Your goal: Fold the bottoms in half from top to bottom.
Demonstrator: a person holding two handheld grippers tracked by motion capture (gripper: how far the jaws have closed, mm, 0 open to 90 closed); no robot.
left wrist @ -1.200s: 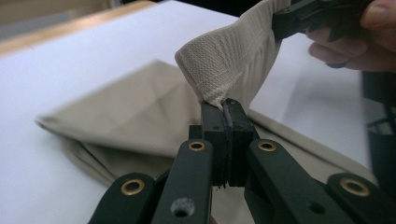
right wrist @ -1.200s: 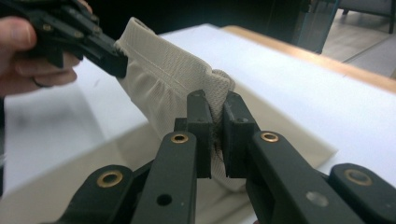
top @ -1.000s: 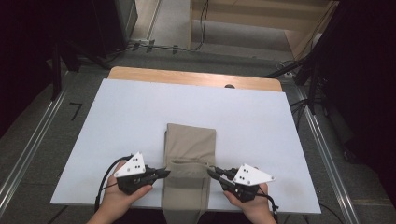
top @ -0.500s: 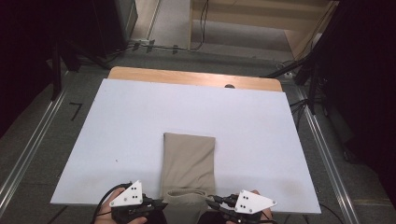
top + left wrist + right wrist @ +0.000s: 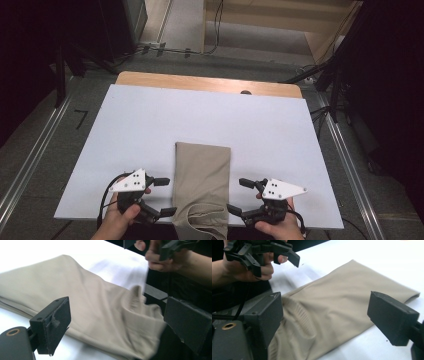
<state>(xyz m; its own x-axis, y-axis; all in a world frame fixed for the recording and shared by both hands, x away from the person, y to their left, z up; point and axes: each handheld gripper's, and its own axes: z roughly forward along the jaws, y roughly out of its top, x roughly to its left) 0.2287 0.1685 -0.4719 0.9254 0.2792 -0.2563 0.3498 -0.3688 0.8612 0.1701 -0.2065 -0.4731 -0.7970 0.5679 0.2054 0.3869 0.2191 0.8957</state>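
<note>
Both tools apart — cloth (image 5: 202, 180) released

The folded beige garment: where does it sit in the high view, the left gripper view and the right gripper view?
High view: the beige garment lies bottom centre, between the left gripper and right gripper, its near end over the table's front edge.
Left gripper view: it crosses the middle, upper left to lower right.
Right gripper view: it runs from lower left to upper right.
Shared landmark: the ribbed collar at its near end.

High view overhead, facing forward-down; gripper views low, close — all share beige cloth (image 5: 202, 185).
</note>
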